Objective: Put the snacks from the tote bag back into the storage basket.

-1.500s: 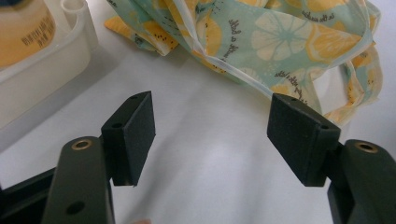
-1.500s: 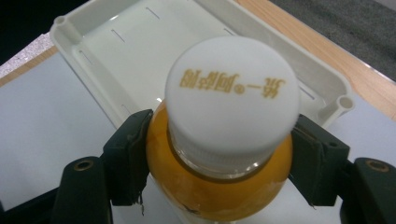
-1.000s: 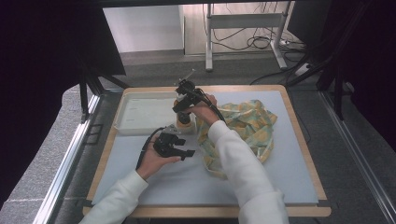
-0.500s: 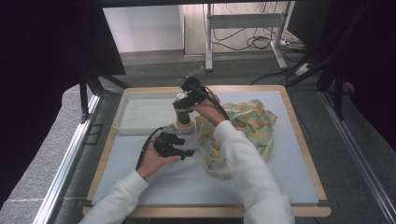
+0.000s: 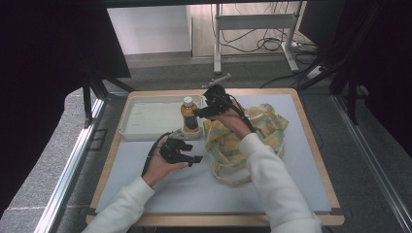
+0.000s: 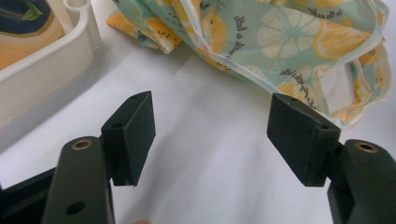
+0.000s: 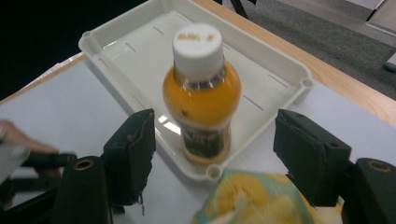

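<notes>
A bottle (image 5: pixel 189 116) of orange drink with a white cap stands upright in the near right corner of a white tray (image 5: pixel 145 116). My right gripper (image 5: pixel 201 112) hovers just right of the bottle, open. In the right gripper view the bottle (image 7: pixel 201 93) stands a little beyond the gripper (image 7: pixel 212 144). Its jaws have just been closing slightly with nothing between the pads. A lemon-print cloth bag (image 5: pixel 252 131) lies crumpled under the right hand. My left gripper (image 5: pixel 190 156) rests low over the white mat, open and empty (image 6: pixel 210 126), pointing at the bag (image 6: pixel 261 37).
The tray's (image 6: pixel 42 65) corner is close to the left gripper. The white mat (image 5: pixel 272 189) lies on a wood-edged table (image 5: pixel 316 145), with bare mat at the front and far right. Metal frame legs (image 5: pixel 217 43) and cables lie on the floor beyond.
My right gripper has drawn back to the right and slightly up from the bottle, which stays standing in the tray. The left gripper has not moved.
</notes>
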A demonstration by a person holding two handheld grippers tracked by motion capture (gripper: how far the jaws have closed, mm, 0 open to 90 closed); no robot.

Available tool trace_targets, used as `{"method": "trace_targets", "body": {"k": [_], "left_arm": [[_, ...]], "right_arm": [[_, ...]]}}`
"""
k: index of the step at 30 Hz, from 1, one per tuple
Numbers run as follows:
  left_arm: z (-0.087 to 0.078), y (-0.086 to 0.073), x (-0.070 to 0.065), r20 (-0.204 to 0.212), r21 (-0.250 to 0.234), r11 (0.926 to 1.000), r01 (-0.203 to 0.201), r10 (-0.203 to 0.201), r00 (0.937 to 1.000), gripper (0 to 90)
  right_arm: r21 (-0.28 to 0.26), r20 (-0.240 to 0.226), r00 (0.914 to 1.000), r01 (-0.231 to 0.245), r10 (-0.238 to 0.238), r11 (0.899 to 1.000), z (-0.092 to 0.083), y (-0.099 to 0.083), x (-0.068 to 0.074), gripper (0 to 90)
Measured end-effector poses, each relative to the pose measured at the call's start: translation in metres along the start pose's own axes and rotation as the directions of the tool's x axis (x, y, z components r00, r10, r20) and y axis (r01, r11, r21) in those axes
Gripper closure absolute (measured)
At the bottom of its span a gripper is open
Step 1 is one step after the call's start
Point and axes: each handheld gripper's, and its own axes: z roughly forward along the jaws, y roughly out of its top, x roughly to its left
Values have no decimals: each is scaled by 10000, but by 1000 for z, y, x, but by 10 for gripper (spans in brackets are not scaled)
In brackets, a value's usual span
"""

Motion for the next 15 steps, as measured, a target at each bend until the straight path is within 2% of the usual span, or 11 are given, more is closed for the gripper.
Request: {"method": "trace_targets", "body": {"k": [9,15], "left_arm": [[-1,-1,3,-146,27,10000,88,-87,9999,321],[3,-1,3,-202,119,9998,146,-143,9997,320]], "right_arm": [[-305,14,10000,58,-57,9995,-39,-43,-5,298],[-553,235,9996,-157,170,9983,-69,-80,-12,298]]}}
